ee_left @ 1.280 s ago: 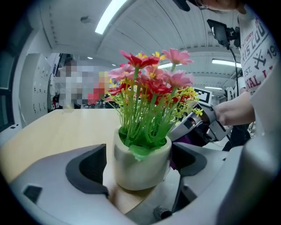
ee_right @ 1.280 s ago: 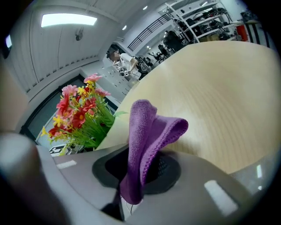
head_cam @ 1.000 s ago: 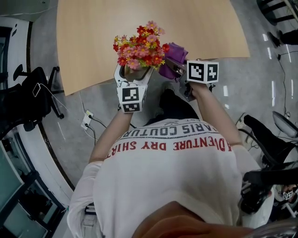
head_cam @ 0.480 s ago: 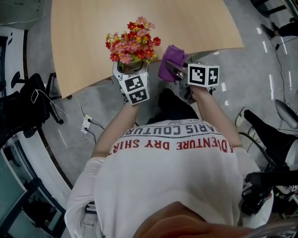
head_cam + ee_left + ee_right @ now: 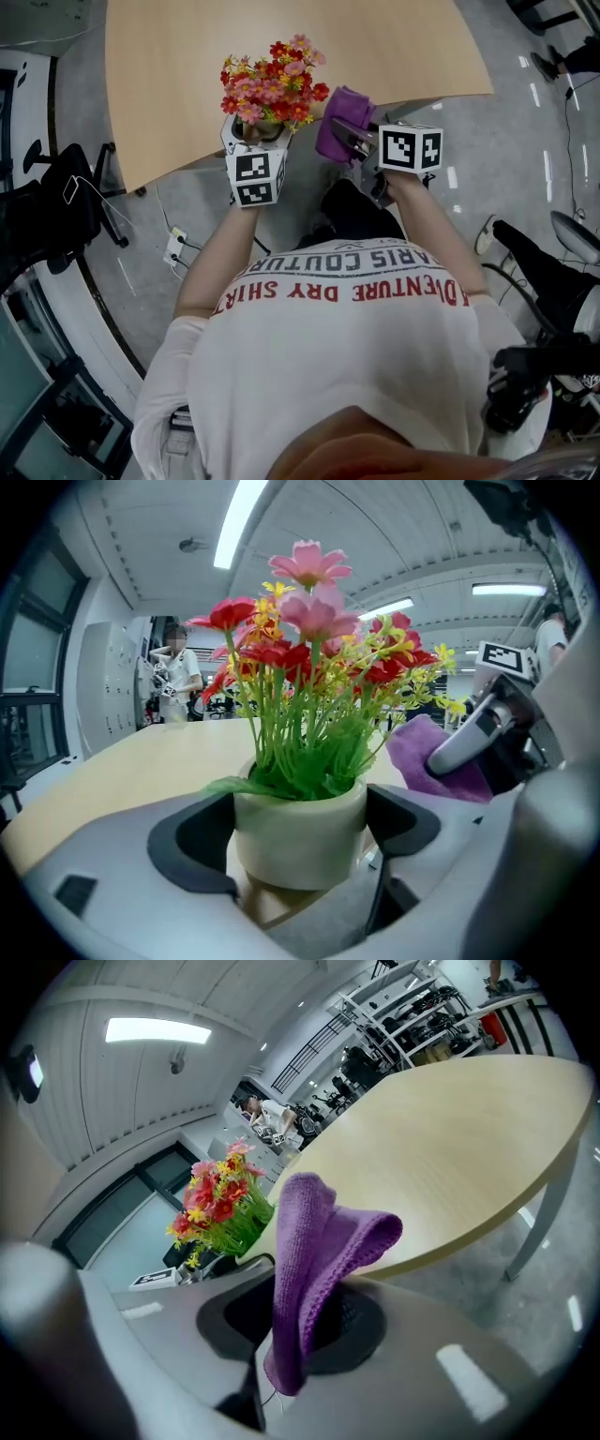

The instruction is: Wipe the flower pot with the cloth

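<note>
A cream flower pot (image 5: 298, 832) of red, pink and yellow flowers (image 5: 272, 80) is held over the near edge of the wooden table (image 5: 178, 66). My left gripper (image 5: 255, 139) is shut on the pot, one pad on each side, and its jaws are closing a little tighter. Just right of the flowers, a folded purple cloth (image 5: 339, 117) sticks up from my right gripper (image 5: 345, 136), which is shut on it. In the right gripper view the cloth (image 5: 314, 1251) hangs between the pads, with the flowers (image 5: 220, 1199) to its left.
The tabletop (image 5: 441, 1147) stretches away beyond both grippers. A black office chair (image 5: 56, 202) stands at the left, and cables with a power strip (image 5: 173, 248) lie on the grey floor. Another person (image 5: 176, 672) stands far behind the table.
The right gripper with the cloth has drawn slightly away from the flowers. The pot stays gripped in the left gripper, almost where it was.
</note>
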